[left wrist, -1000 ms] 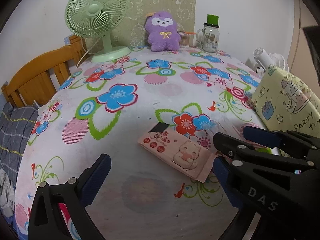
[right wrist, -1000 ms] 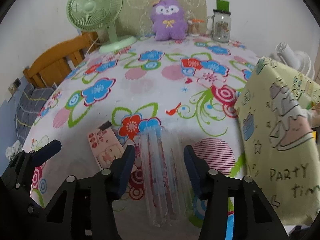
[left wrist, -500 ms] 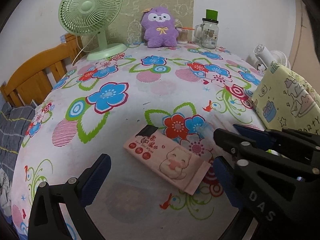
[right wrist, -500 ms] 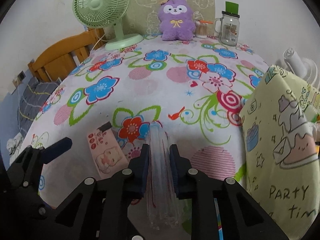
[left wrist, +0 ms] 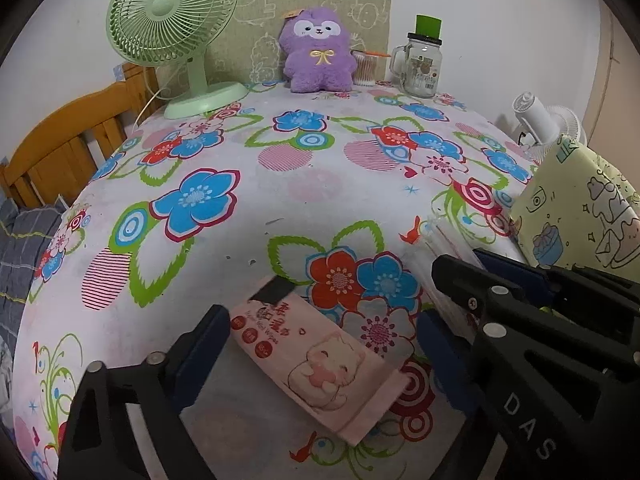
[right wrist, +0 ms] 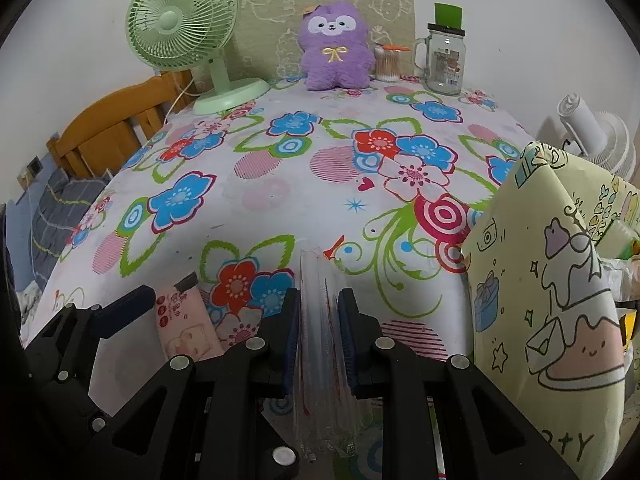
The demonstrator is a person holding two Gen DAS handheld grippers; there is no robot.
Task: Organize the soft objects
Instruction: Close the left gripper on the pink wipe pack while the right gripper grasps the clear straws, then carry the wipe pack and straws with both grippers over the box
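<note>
right gripper (right wrist: 319,334): pinching one clear packet (right wrist: 320,344), 6 o'clock | left gripper (left wrist: 320,344): spread around one pink wipes pack (left wrist: 320,354) on table (left wrist: 280,184) | one purple plush (left wrist: 318,56), 12 o'clock | one yellow bag (right wrist: 552,304), 3 o'clock

- Floral tablecloth (left wrist: 280,200) in blue, red and green, covering the whole table.
- Green desk fan (left wrist: 176,28) standing at the far left corner, cord trailing off the edge.
- Glass mason-jar mug (right wrist: 444,60) with green straw, far right.
- Small clear cotton-swab holder (right wrist: 387,63) just left of the mug.
- Wooden headboard (left wrist: 68,148) past the table's left edge.
- White fan (right wrist: 588,136) off to the right.
</note>
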